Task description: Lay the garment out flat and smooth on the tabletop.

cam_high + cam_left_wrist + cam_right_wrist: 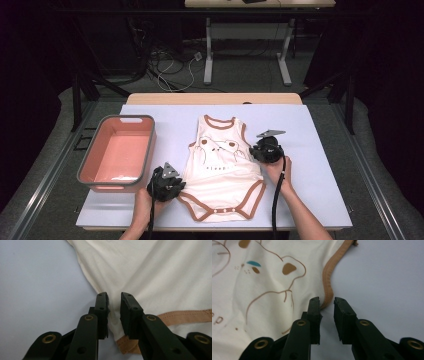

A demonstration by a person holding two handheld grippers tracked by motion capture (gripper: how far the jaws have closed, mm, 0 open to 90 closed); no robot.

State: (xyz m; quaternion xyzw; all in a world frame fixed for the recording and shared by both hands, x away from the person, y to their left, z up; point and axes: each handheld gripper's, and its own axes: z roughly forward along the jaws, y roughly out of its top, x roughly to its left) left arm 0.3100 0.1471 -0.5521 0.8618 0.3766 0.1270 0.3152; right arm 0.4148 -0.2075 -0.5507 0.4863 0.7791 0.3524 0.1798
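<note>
Left gripper (114, 302) — at bodysuit (160, 272) edge

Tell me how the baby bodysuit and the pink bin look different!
The baby bodysuit is soft cream cloth lying flat in the middle of the table; the pink bin is a stiff box with raised walls, standing at the table's left. The bodysuit has brown trim and a bear drawing; the bin is plain pink inside with a grey rim. A gripper sits at each side edge of the bodysuit; none is at the bin. Both rest on the same table.
</note>
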